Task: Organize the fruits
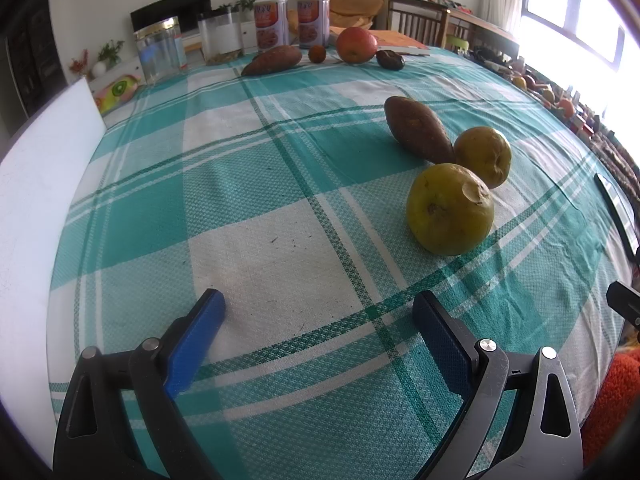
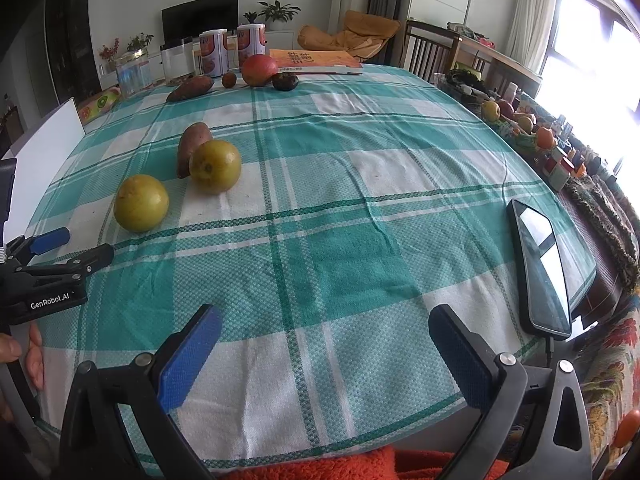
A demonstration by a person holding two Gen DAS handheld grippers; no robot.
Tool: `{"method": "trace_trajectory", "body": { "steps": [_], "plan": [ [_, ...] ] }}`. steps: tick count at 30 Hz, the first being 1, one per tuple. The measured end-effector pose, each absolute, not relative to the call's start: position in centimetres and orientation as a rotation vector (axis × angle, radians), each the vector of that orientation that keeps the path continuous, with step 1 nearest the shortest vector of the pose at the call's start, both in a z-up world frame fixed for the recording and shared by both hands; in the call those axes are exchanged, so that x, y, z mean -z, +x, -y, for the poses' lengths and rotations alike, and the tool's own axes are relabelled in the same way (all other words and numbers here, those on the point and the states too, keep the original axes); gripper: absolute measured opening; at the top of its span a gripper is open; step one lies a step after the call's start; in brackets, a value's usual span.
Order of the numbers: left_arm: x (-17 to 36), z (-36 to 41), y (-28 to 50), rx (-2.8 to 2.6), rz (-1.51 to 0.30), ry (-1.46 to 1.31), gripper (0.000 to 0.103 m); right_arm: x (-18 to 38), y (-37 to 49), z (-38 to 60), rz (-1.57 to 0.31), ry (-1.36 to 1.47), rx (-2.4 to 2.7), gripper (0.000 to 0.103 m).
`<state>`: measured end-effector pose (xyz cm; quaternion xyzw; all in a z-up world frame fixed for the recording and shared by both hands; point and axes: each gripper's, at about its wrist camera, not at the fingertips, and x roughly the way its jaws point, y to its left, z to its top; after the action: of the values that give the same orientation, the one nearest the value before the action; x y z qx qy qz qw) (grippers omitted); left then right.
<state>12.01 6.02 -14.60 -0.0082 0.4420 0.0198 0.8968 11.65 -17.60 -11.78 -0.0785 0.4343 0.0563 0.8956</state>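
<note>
Both claws are spread and hold nothing: the left claw (image 1: 320,312) hovers just before the near yellow fruit (image 1: 449,209), the right claw (image 2: 326,328) over bare worktop (image 2: 360,208). The round fruit may roll away if one finger pushes it first, perhaps against the sweet potato (image 1: 418,130) behind.

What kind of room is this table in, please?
Most likely a home living and dining room: a television by the far wall, wooden dining chairs at the table's far side, and potted plants beside the television.
</note>
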Motion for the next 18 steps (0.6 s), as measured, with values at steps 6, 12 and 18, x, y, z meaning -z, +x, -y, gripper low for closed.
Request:
{"method": "trace_trajectory", "body": {
  "steps": [6,12,18],
  "plan": [
    [14.61,-6.06,12.00,-0.040,-0.915,-0.018,0.096,11.78,11.63,17.58,-0.899,-0.162,-0.117,0.103],
    [14.62,-6.03,12.02,-0.041,-0.915,-0.018,0.096,11.75,11.62,17.56,-0.899,-0.166,-0.117,0.103],
    [14.53,-6.17,11.96,-0.022,-0.909,-0.034,0.096,11.74,11.60,17.53,-0.899,-0.166,-0.117,0.103]
  ]
}}
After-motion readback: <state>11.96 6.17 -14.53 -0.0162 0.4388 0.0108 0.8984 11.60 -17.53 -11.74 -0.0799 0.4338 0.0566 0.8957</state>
